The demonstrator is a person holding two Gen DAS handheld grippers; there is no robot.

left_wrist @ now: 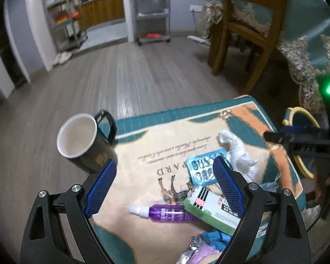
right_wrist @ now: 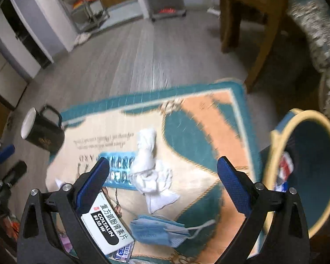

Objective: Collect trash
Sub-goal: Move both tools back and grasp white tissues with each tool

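Note:
Trash lies on a patterned mat (left_wrist: pixel 169 136) on the floor. There is a crumpled white tissue (left_wrist: pixel 237 151) (right_wrist: pixel 151 167), a blue blister pack (left_wrist: pixel 203 167) (right_wrist: pixel 118 169), a green-and-white medicine box (left_wrist: pixel 211 209) (right_wrist: pixel 105 224), a purple bottle (left_wrist: pixel 165 213) and a blue face mask (right_wrist: pixel 158 228). My left gripper (left_wrist: pixel 165 176) is open above the mat, empty. My right gripper (right_wrist: pixel 162 171) is open over the tissue, empty. A blue bin with a yellow rim (right_wrist: pixel 305 187) (left_wrist: pixel 301 145) stands at the right, with a wrapper inside.
A black mug (left_wrist: pixel 83 140) (right_wrist: pixel 41 132) lies at the mat's left edge. A wooden chair (left_wrist: pixel 246 28) and a table with a fringed cloth (left_wrist: pixel 305 50) stand at the far right. Shelving racks (left_wrist: pixel 151 11) line the back wall. Foil wrappers (left_wrist: pixel 198 250) lie near the mat's front.

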